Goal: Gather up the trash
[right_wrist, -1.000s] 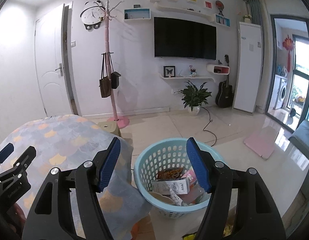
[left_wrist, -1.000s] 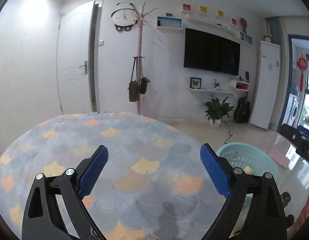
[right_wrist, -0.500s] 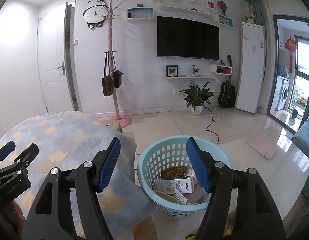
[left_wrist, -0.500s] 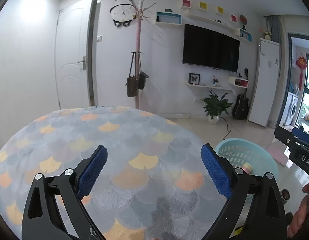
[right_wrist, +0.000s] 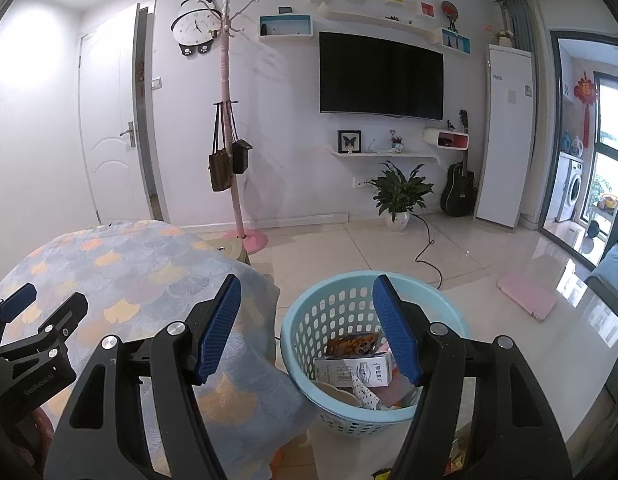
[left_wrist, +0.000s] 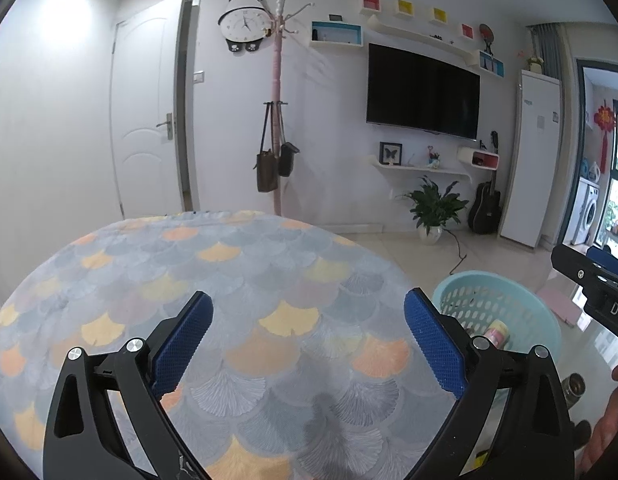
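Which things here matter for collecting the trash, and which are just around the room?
For the job:
- blue basket
- white carton in it
- orange packet in it
- left gripper, right gripper, jaws open, empty

Just there:
- table
- coat stand
- TV
- plant
- guitar

White walls carry a dark television point(right_wrist: 381, 77), panda clock point(right_wrist: 195, 26), perhaps a guitar point(right_wrist: 459, 192) over glossy tiles point(right_wrist: 489, 256)

Tiled floor point(right_wrist: 349, 248) carries a trash-filled basket point(right_wrist: 309, 320) — beside the cloth-covered table point(right_wrist: 129, 272).
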A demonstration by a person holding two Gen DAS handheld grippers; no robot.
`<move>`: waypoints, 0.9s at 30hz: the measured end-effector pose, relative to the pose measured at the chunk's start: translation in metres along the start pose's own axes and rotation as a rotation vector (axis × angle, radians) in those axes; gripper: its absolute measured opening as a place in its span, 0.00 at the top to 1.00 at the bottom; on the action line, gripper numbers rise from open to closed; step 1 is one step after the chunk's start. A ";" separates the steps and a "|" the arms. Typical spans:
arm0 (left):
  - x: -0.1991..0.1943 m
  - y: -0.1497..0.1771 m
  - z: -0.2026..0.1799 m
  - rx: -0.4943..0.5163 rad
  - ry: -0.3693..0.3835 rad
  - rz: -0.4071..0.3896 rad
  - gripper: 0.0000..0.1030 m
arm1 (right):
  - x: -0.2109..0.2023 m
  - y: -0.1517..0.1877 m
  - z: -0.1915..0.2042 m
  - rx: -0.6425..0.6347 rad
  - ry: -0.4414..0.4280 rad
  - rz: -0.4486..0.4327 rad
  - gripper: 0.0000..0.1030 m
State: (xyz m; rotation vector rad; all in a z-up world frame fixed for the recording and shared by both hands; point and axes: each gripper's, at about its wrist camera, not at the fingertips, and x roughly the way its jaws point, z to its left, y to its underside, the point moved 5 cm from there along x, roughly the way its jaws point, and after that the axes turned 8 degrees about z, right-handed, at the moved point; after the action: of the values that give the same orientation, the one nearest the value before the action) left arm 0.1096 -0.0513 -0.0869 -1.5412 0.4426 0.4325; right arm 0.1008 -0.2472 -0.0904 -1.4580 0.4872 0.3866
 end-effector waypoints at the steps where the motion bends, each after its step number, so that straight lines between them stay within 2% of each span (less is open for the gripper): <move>1: 0.000 0.001 -0.001 0.004 -0.009 0.001 0.09 | 0.001 0.000 0.000 0.000 -0.002 0.003 0.37; 27: -0.005 0.000 0.002 0.000 -0.018 0.010 0.09 | 0.009 0.001 0.002 0.006 -0.024 0.029 0.37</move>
State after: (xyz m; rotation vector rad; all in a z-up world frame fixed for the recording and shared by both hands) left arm 0.1054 -0.0494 -0.0846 -1.5347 0.4363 0.4536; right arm 0.1079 -0.2458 -0.0956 -1.4404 0.4902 0.4249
